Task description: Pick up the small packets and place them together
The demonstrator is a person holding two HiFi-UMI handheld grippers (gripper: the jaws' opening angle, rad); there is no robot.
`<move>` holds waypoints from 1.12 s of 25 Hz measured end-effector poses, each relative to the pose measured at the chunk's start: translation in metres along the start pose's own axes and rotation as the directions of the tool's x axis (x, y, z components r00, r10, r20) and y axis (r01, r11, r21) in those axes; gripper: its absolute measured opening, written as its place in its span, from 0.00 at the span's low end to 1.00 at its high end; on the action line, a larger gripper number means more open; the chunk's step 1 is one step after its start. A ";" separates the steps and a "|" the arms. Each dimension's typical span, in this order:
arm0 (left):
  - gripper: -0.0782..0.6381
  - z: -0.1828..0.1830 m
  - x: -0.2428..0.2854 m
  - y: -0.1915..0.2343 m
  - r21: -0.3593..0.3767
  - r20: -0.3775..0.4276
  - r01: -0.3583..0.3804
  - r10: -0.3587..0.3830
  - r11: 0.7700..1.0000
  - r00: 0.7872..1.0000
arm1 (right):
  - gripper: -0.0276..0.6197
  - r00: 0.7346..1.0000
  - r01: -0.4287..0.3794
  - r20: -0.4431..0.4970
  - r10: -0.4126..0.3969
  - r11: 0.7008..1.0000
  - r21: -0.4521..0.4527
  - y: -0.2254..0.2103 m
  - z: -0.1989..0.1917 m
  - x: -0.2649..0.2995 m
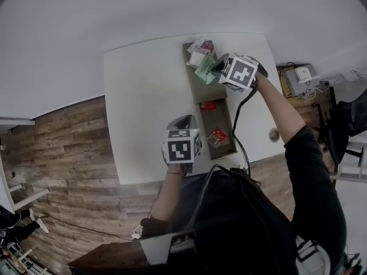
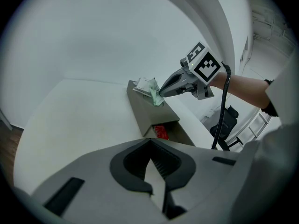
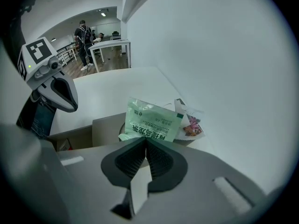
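The right gripper (image 3: 146,140), jaws pinched on the green packet (image 3: 152,122), should lower it squarely onto the far packets (image 3: 190,125) before releasing. The left gripper (image 2: 150,147) has its jaws closed and empty.

Green packet (image 3: 152,120) lower edge behind right tongs (image 3: 145,141)

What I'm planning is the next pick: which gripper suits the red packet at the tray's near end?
Left. The left gripper hovers empty close to that red packet; the right gripper is shut on the green packet at the far end.
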State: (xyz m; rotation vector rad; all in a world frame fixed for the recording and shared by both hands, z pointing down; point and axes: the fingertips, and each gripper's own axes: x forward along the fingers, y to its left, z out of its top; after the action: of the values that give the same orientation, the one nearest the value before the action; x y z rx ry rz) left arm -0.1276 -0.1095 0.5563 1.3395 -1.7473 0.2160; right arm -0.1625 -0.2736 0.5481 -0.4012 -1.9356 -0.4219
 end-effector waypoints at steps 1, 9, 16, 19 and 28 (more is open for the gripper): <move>0.10 0.000 0.000 0.001 -0.002 0.001 -0.001 0.001 1.000 1.000 | 0.05 1.000 0.000 -0.003 0.000 1.000 -0.001 -0.001 0.000 0.001; 0.10 0.002 0.002 0.004 -0.009 0.003 -0.004 0.004 1.000 1.000 | 0.05 1.000 -0.002 -0.010 0.002 1.000 0.010 -0.005 0.000 0.004; 0.10 0.000 0.001 0.003 -0.009 0.001 -0.002 0.002 1.000 1.000 | 0.06 1.000 0.008 0.012 -0.008 0.999 0.050 -0.008 -0.001 0.004; 0.10 0.000 0.001 0.004 -0.010 0.000 -0.001 0.001 1.000 1.000 | 0.06 1.000 0.012 0.025 -0.013 0.998 0.066 -0.009 0.000 0.004; 0.10 -0.001 0.000 0.005 -0.009 0.002 0.003 -0.003 1.000 1.000 | 0.11 0.998 0.030 0.054 -0.034 0.997 0.067 -0.010 0.002 -0.001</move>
State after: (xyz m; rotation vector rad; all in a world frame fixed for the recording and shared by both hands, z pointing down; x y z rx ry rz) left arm -0.1314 -0.1071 0.5586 1.3368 -1.7460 0.2050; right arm -0.1679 -0.2817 0.5454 -0.3422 -2.0062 -0.3697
